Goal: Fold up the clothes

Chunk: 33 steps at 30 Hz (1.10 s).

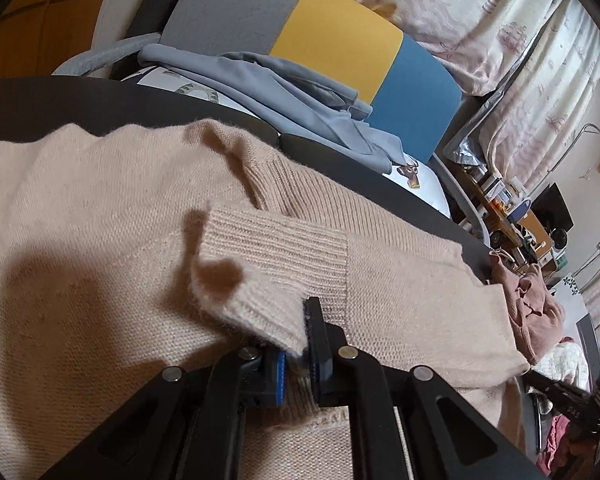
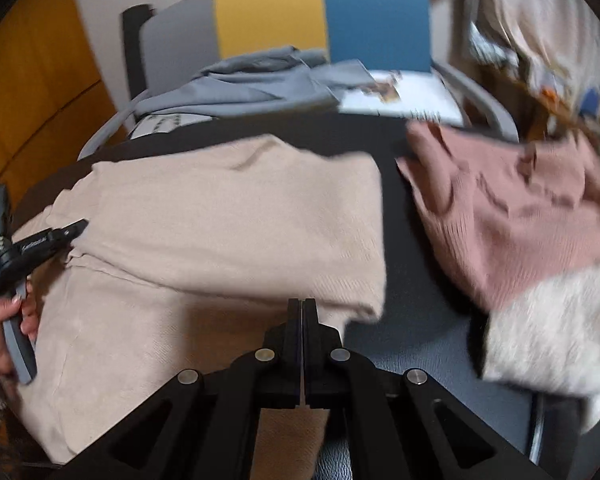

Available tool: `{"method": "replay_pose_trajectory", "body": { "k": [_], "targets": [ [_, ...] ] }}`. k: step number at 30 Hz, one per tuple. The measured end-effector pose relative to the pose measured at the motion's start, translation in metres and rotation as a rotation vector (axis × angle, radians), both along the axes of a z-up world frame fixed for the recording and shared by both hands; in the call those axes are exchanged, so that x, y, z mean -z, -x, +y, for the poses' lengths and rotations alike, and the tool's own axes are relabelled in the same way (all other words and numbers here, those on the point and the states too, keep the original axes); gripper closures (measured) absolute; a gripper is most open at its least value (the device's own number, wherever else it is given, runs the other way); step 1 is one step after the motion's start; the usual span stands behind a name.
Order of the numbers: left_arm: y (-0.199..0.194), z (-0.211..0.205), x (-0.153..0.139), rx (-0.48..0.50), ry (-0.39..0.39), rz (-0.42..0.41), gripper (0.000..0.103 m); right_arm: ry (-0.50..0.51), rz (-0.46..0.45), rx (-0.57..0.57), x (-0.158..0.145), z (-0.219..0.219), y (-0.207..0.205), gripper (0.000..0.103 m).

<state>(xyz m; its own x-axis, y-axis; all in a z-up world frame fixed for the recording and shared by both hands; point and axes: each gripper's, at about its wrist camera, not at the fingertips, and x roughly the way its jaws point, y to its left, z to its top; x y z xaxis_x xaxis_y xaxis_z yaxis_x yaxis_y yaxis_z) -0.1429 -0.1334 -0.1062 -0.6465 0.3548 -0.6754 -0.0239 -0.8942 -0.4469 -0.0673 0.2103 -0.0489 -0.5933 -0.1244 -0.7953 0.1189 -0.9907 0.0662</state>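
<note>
A beige knit sweater (image 1: 100, 220) lies spread on the dark table (image 1: 40, 100). My left gripper (image 1: 298, 344) is shut on the sweater's ribbed sleeve cuff (image 1: 276, 256), which is folded over the body. In the right wrist view the beige sweater (image 2: 220, 216) lies partly folded, and the left gripper (image 2: 74, 228) reaches its left edge, held by a hand (image 2: 0, 320). My right gripper (image 2: 301, 306) is shut just above the sweater's near folded edge; I see no cloth between its fingers.
A pink knit garment (image 2: 519, 216) lies crumpled on the table's right, with a white fluffy garment (image 2: 551, 328) nearer. Behind the table stands a chair (image 2: 268, 12) with a grey, yellow and blue back, holding a grey garment (image 2: 240, 80).
</note>
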Motion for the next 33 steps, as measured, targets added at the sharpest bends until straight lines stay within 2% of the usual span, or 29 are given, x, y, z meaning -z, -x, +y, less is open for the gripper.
{"method": "replay_pose_trajectory", "body": {
  "k": [3,6,15,22,27,33],
  "targets": [
    [-0.001,0.000,0.000,0.000,-0.001,0.000,0.094,-0.052,0.065,-0.027,-0.011,-0.015,0.010,0.103],
    [-0.001,-0.001,0.000,-0.001,-0.009,0.000,0.094,-0.063,0.070,-0.038,-0.005,-0.023,0.036,0.103],
    [-0.001,-0.002,0.001,-0.003,-0.007,-0.001,0.094,-0.158,0.006,0.036,0.036,0.000,0.089,0.103],
    [-0.001,-0.004,0.002,-0.005,-0.016,-0.002,0.094,-0.192,0.007,0.073,0.042,0.007,0.088,0.103],
    [-0.003,0.003,-0.009,0.015,0.079,-0.004,0.093,-0.240,0.008,0.061,0.043,0.001,0.085,0.103],
    [-0.005,0.000,-0.009,0.008,0.088,-0.009,0.093,-0.266,0.012,0.051,0.044,0.000,0.085,0.103]
  ]
}}
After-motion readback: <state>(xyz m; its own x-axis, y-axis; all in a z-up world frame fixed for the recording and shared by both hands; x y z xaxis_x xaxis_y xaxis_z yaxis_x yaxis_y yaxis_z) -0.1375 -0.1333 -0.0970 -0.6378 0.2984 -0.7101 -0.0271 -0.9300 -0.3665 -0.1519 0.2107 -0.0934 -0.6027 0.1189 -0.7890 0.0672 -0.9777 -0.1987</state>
